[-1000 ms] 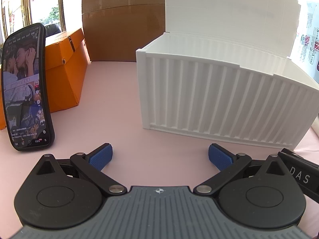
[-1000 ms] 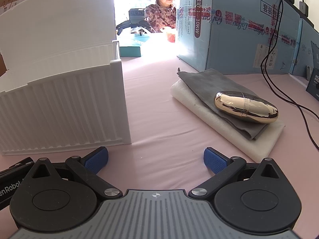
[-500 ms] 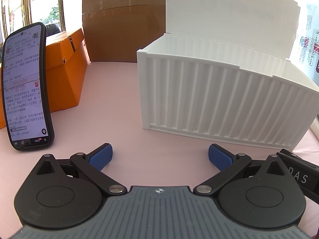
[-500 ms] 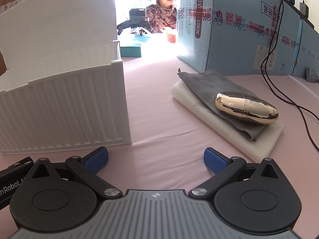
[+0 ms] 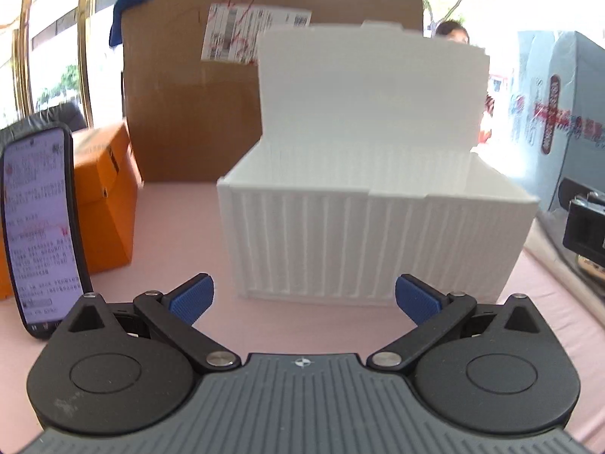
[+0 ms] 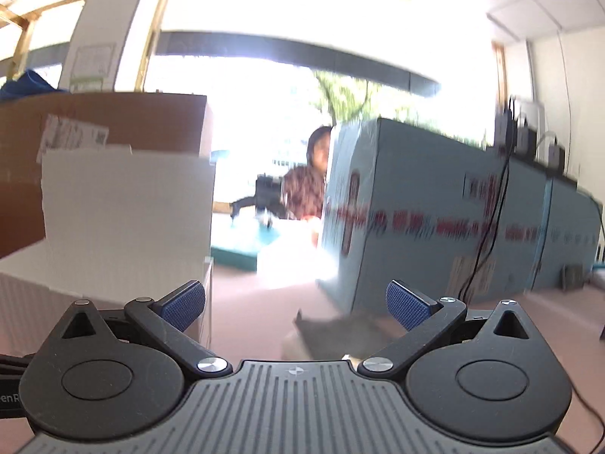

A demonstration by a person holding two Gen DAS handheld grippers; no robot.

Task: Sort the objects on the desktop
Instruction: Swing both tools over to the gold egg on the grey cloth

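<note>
Worktop: pink worktop [image 5: 177, 227], crowded at the back with cartons, bright windows behind.
White bin: ribbed white bin [image 5: 374, 246] stands open near the middle of the left wrist view, lid tipped up at the rear; the right wrist view shows it [image 6: 124, 227] at the left edge.
Phone: a phone [image 5: 39, 227] stands upright at the far left with its screen lit, in front of an orange box [image 5: 109, 204].
Brown carton: a brown carton [image 5: 189, 113] with a shipping label rises behind the bin.
Grey cloth: a grey cloth [image 6: 332, 335], blurred, lies low in the right wrist view, just beyond the gripper body.
Blue carton: a long blue carton [image 6: 435, 219] with red print runs along the right side, a black cable hanging across it.
Person: a person [image 6: 306, 185] sits far off past the cartons.
Left gripper: left gripper [image 5: 304, 299] has its blue pads spread wide, nothing between them, facing the bin's front wall.
Right gripper: right gripper [image 6: 295, 304] is likewise spread wide and holds nothing; its view is smeared and tilted upward.
</note>
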